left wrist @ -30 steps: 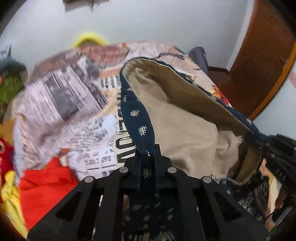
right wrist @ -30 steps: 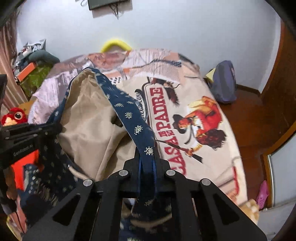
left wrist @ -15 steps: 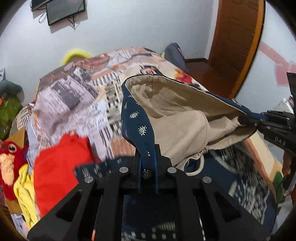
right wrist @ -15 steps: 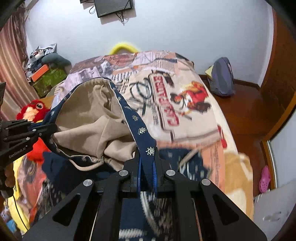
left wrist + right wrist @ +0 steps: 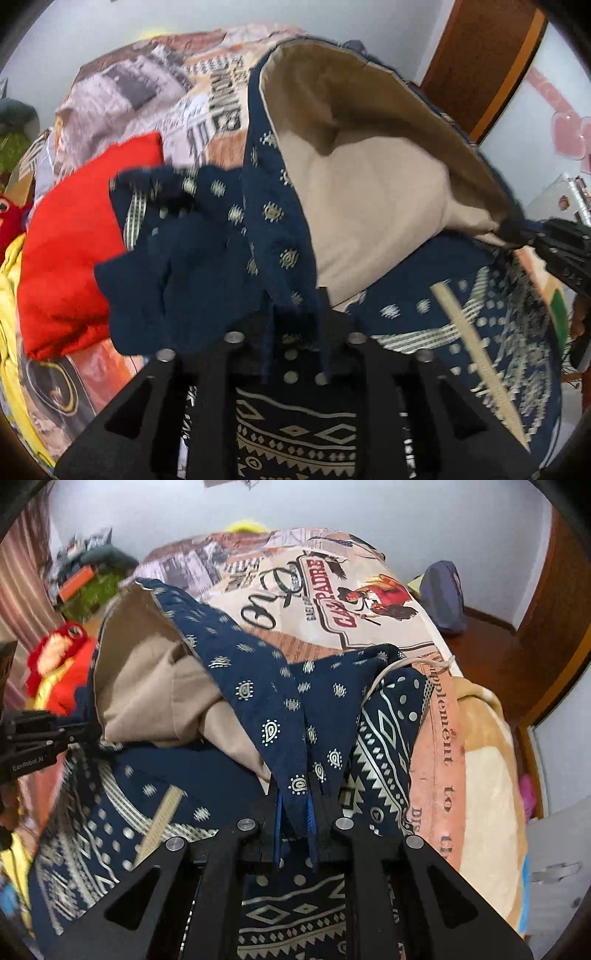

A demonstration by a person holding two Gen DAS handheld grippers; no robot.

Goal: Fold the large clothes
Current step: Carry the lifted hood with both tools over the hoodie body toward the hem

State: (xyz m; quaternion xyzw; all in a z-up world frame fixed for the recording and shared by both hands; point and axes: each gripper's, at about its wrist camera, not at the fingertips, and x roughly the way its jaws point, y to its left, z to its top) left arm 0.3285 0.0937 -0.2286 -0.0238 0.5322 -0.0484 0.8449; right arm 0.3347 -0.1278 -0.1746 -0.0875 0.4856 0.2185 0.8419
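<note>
While lowering folded navy paisley hooded garment [image 5: 266, 701] onto bed [image 5: 480, 738]: right gripper [image 5: 295, 812] clamped on hem, left gripper [image 5: 295, 328] just loosening, hem between. Next: release both, smooth.

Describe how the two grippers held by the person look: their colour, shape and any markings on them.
Both are matte black. The left gripper and the right gripper each have angular arms with triangular cut-outs and round silver screw heads. The right gripper's pads are blue at the inner faces. In the right wrist view, the left gripper's side carries small white lettering. No cable can be told for sure.
</note>
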